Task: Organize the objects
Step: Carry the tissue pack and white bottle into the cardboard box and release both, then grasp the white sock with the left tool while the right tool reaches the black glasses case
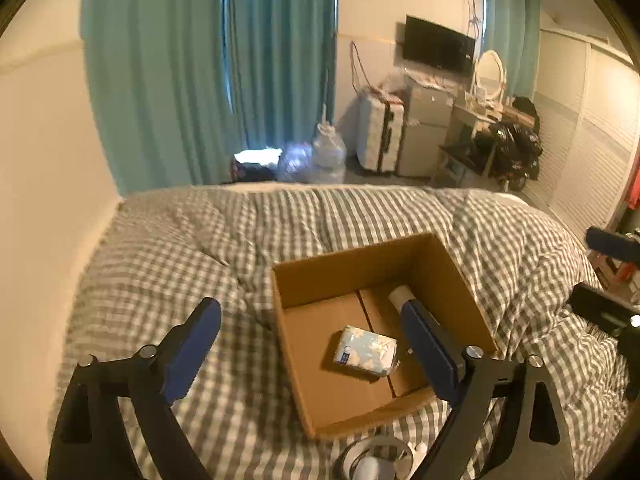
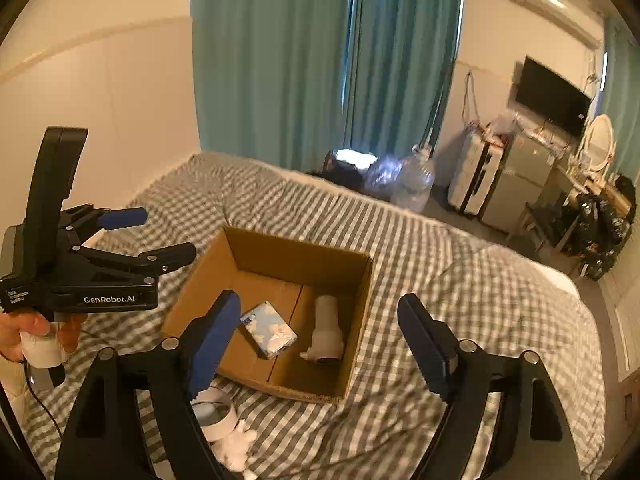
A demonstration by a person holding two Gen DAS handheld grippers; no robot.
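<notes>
On a bed with a grey-and-white checked duvet: an open cardboard box, flaps up, no lid. Inside the box, on the bottom, a blue-and-white patterned tissue pack lying flat near the middle seam. Beside it, toward the box's right wall and apart from the pack, a pale cylindrical bottle-like object lying on its side; exact kind not clear.

Left gripper: spread wide, nothing between the blue fingers, hovering above the near-left part of the box; one finger over the duvet, the other over the box interior. Seen also from the right wrist view, raised at the left of the box.

Right gripper: also spread wide and empty, hanging above the near side of the box, one finger over the box's near-left corner, the other over the duvet at the right.

On the duvet just in front of the box, outside it: a white round ring-shaped item and a small white plush-like thing, touching or nearly so; details blurred.

Behind the bed: teal curtains, a large water jug, a white suitcase, a wall television.
</notes>
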